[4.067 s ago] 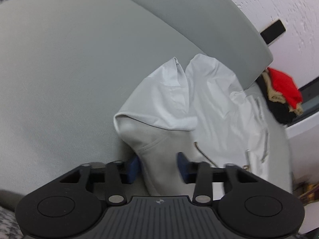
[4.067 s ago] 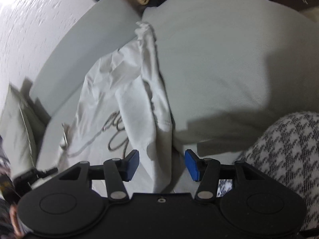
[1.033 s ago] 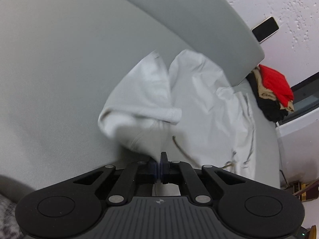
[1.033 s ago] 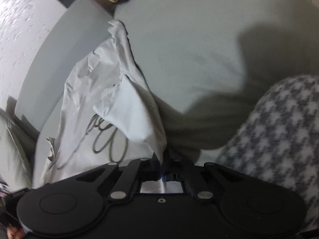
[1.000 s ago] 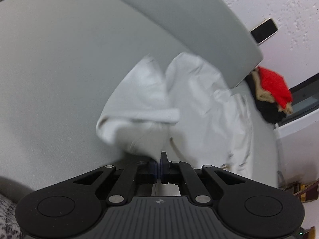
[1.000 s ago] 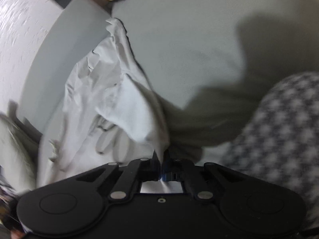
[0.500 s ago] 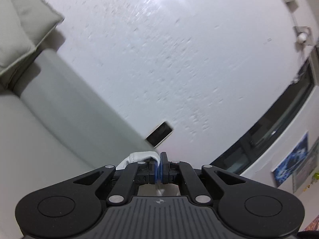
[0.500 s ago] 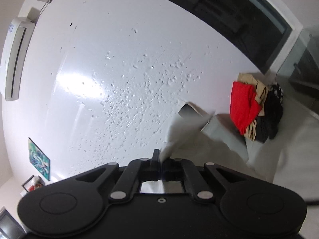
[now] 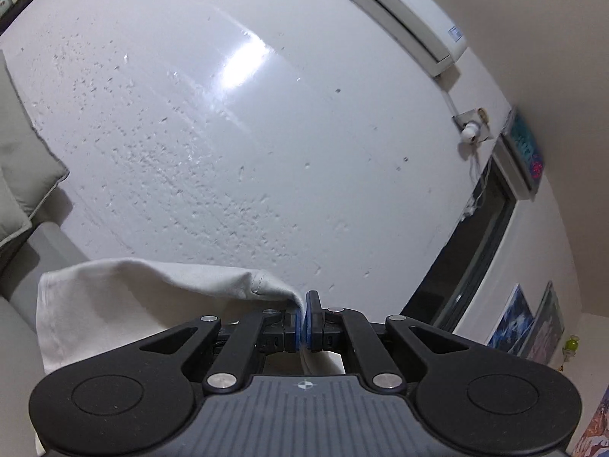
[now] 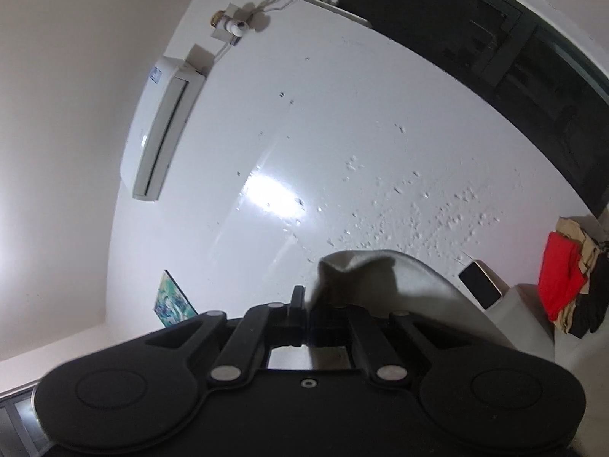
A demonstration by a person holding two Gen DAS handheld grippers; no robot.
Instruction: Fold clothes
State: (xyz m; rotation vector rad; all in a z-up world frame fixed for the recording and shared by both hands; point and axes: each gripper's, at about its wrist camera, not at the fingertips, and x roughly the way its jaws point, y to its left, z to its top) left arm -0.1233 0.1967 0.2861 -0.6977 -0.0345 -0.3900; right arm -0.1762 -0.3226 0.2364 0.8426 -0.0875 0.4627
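Left gripper [image 9: 304, 318] is clamped on a corner of the white garment [image 9: 144, 297], its blue pads pressed together with cloth pinched between them. Right gripper [image 10: 306, 318] is likewise closed on another part of the garment [image 10: 411, 289], the fabric rising out of the nip and draping off to the right. Both tools point upward at the wall [image 9: 266, 133] and the air conditioner [image 9: 392, 0] — the sofa surface below is out of view.

Risks, judged from this pose:
- Slip: each hold takes only a thin edge of cloth; a sharp shake or uneven pull could draw it out of the pads.
- Skewed fold: if one tool is lowered ahead of the other, the cloth would likely land twisted or bunched.
- Blind placement: the landing area cannot be seen.

Position: in the left view the garment spreads left of the pads and hangs downward; in the right view it hangs right of them, toward the stacked clothes [image 10: 563, 270].
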